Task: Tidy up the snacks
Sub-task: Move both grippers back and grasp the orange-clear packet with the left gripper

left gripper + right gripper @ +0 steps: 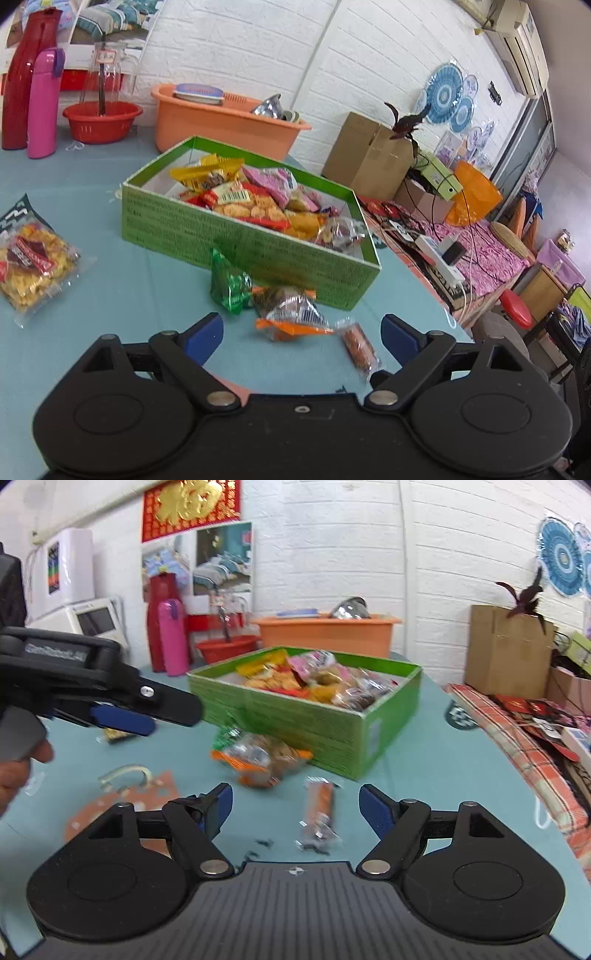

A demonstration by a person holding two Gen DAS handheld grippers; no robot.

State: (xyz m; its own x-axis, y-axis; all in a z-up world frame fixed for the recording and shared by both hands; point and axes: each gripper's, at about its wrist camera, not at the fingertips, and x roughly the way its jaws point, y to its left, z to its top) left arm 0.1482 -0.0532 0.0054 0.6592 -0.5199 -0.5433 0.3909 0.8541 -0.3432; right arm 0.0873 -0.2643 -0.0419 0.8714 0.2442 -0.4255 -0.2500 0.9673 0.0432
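Table point(110, 229), blue cloth: orange tub point(221, 122), red basket point(101, 120), pink flask point(44, 103) and red flask point(22, 74) behind. Green box point(236, 236), full of mixed snack packets. Loose just before it: green packet point(229, 284), orange-edged packet point(291, 314), slim bar point(358, 345); yellow crisps point(29, 262) well apart, left. Left gripper point(301, 332) released, empty. Right gripper point(295, 806) released, bar between its fingers, untouched.

Left gripper point(302, 334): matte black body, two round discs at the base, angled link arms with silver rivets, small screw at centre, fingers faced with blue pads point(204, 336). Right gripper point(295, 808): same black linkage and silver rivets, ribbed grey top plate with a small cross mark, textured blue pads point(376, 810). Bare-skinned hand point(16, 771) on a grey handle at left edge of right view
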